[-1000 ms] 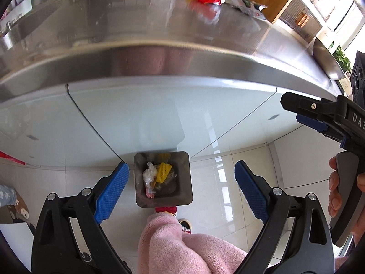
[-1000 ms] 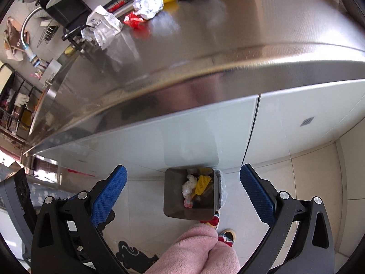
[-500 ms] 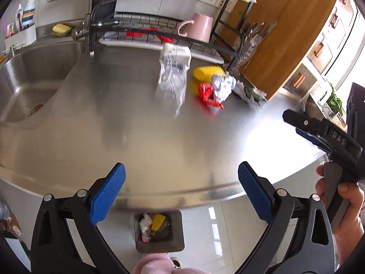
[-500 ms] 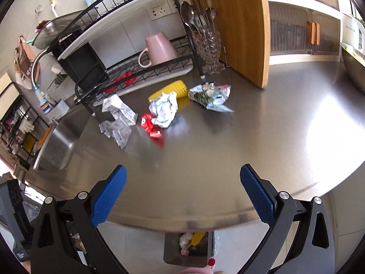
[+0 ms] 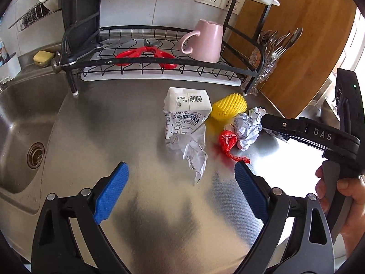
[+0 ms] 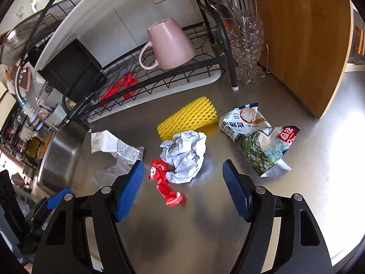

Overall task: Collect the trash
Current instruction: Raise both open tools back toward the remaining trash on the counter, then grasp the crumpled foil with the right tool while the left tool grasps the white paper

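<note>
Trash lies on the steel counter: a white milk carton, clear plastic wrap, a yellow foam net, crumpled white paper, a red wrapper and a seaweed snack bag. My left gripper is open and empty, just short of the plastic wrap. My right gripper is open and empty, its jaws either side of the red wrapper and crumpled paper.
A black dish rack with a pink mug and red scissors stands behind the trash. A sink is at the left. A glass of cutlery and a wooden board stand at the right.
Both grippers rose from the floor bin below the counter and moved forward over the countertop, close to the trash pile. Both stayed open and empty.
</note>
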Tool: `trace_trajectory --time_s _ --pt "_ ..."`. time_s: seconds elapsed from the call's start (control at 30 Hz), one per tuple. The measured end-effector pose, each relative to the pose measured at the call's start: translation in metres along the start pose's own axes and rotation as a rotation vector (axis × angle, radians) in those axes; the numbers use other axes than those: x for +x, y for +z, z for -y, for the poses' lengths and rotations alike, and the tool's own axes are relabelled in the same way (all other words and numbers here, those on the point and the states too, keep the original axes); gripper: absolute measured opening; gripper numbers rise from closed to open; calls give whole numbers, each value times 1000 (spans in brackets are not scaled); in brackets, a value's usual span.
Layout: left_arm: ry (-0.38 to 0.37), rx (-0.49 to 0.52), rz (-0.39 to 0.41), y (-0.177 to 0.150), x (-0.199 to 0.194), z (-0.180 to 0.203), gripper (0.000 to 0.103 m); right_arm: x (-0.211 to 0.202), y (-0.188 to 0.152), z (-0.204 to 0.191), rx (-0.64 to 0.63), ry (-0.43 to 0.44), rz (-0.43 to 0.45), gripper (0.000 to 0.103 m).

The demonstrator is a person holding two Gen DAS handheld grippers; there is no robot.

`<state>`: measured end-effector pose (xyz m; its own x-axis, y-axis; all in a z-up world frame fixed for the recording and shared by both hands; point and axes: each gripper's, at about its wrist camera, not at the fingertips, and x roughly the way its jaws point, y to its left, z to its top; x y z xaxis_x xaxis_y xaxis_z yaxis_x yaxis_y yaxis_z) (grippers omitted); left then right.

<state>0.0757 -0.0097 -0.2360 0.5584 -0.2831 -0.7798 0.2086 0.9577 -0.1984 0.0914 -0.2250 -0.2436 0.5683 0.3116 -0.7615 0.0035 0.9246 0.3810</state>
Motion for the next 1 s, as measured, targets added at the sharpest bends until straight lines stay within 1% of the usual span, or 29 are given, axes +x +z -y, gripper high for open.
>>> trace_trajectory --time_s 0.07,0.17,0.23,0.27,0.33,0.37,0.43,0.47,0.5,0.53,0.6,0.8,0.9,1.0 --pt "-7 7 -15 6 11 1 86 7 5 2 7 2 -8 72" --pt "-18 13 -34 14 25 1 77 18 11 5 13 6 -23 72" --pt "-33 10 -56 17 35 0 64 26 14 6 9 2 -34 71" --pt "-43 8 -68 18 39 0 60 30 16 8 14 6 -42 69" --pt "-60 5 -84 20 45 0 44 38 17 11 26 30 -67 54" --pt "-64 6 -90 19 46 1 41 41 17 12 32 52 -75 52" --pt "-71 17 -99 19 47 2 26 43 18 11 31 72 -80 46" --pt "-72 23 -100 18 47 3 22 42 18 10 25 70 -78 45" --pt "-72 27 -100 17 46 4 17 42 19 8 19 72 -74 42" --pt "-71 28 -101 15 45 4 12 41 18 7 12 73 -71 35" --pt "-59 29 -91 13 41 4 7 37 17 5 2 72 -60 34" --pt "-38 33 -52 6 18 9 6 6 12 5 -15 72 25 32" --pt "-46 35 -39 -1 2 17 6 -15 6 6 -16 79 45 32" --pt "-53 42 -27 -15 -16 28 6 -36 -9 9 -6 84 58 33"
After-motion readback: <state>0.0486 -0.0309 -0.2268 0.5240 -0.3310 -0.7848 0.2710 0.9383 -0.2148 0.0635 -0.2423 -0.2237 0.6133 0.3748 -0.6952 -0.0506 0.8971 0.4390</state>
